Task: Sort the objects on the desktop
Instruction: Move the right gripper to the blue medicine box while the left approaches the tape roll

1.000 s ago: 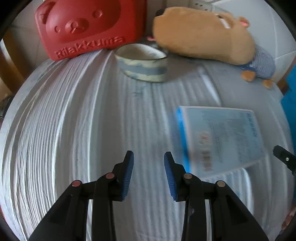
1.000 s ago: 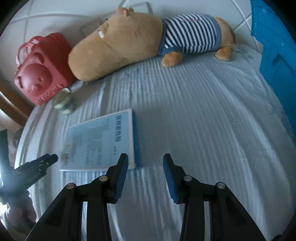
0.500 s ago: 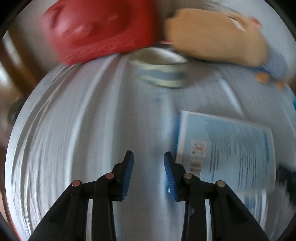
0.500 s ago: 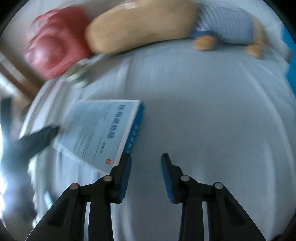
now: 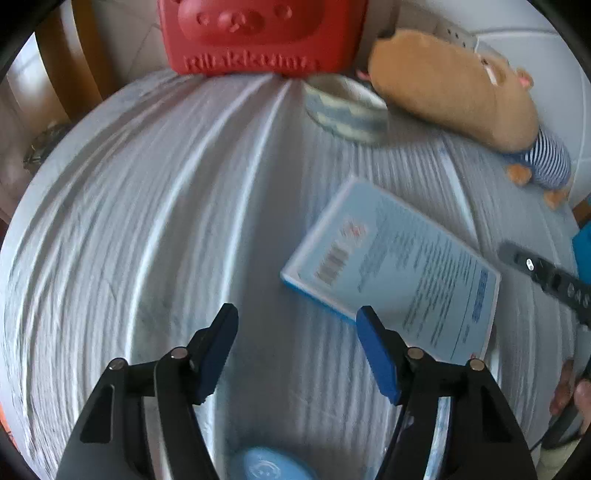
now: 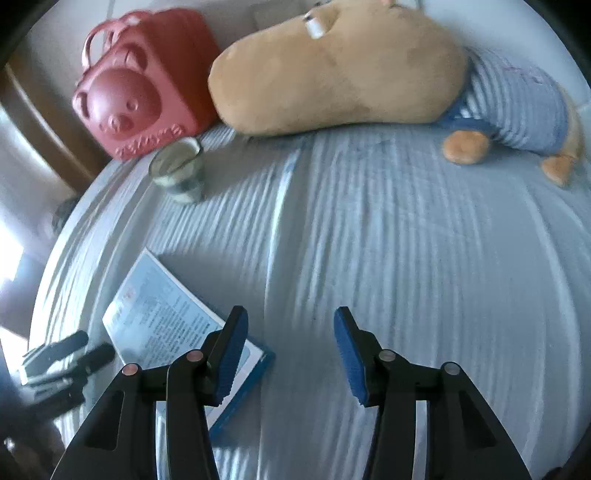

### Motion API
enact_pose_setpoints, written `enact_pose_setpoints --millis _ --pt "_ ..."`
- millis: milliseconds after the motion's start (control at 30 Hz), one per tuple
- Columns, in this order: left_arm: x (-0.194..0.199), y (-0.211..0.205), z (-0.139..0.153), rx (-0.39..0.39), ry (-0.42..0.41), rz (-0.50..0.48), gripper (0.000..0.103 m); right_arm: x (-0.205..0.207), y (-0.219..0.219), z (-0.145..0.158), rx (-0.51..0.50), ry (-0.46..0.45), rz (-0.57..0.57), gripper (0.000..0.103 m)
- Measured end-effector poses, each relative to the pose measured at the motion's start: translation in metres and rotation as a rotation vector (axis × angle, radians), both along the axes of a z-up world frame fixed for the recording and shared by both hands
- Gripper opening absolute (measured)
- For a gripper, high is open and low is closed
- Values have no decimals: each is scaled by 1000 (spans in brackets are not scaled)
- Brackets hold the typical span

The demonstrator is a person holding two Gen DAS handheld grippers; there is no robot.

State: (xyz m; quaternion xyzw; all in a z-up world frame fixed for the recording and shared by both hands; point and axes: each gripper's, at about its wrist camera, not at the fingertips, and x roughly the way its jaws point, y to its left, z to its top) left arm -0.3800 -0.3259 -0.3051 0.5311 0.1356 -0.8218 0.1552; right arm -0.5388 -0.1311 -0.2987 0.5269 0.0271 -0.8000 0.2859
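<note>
Two grippers are in play over a white ribbed cloth (image 5: 155, 221). The left gripper (image 5: 295, 325) has its blue pads spread wide, having just been opening, with nothing between them, only bare cloth under the gap. The right gripper (image 6: 290, 336) has also just been opening; its jaws stand apart and hold nothing.

One light blue book (image 5: 399, 273) lies flat on the cloth, back cover up with a barcode showing. From the left gripper it sits ahead and to the right, its near edge just beside the right-hand pad; whether the pad touches it I cannot tell. From the right gripper the same book (image 6: 162, 314) lies to the left, partly hidden behind the left finger, its dark blue spine toward the gap.

Further ahead of both tools, well apart from them, stand one red bear-faced case (image 5: 258, 33) with raised lettering, one striped cup (image 5: 347, 109) just in front of it, and one large tan plush animal (image 5: 450, 92) in a blue striped shirt, lying on its side. The cup stands near the plush's snout, between it and the case.

One round pale blue object (image 5: 266, 465) shows at the bottom of the left view, below the gripper; it is too cut off to identify. Fingers of one hand (image 5: 569, 391) show at the right edge there
</note>
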Motion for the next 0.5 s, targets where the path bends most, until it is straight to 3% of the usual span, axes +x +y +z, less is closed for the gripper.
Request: enact_pose_setpoints --millis 100,233,267,400,500 --pt "-4 -10 -1 12 20 30 66 7 -7 -12 -57 -79 85 49" --pt "-2 -18 2 -57 24 67 66 37 -20 -11 -110 -144 201 69" --pt "-1 -21 3 -76 20 79 66 41 -20 -12 -133 -167 211 69" --pt "16 -43 -7 17 -8 104 66 57 -27 -8 -236 -230 253 69" --pt "33 -40 -4 39 18 79 66 61 -35 -9 -187 -201 222 69"
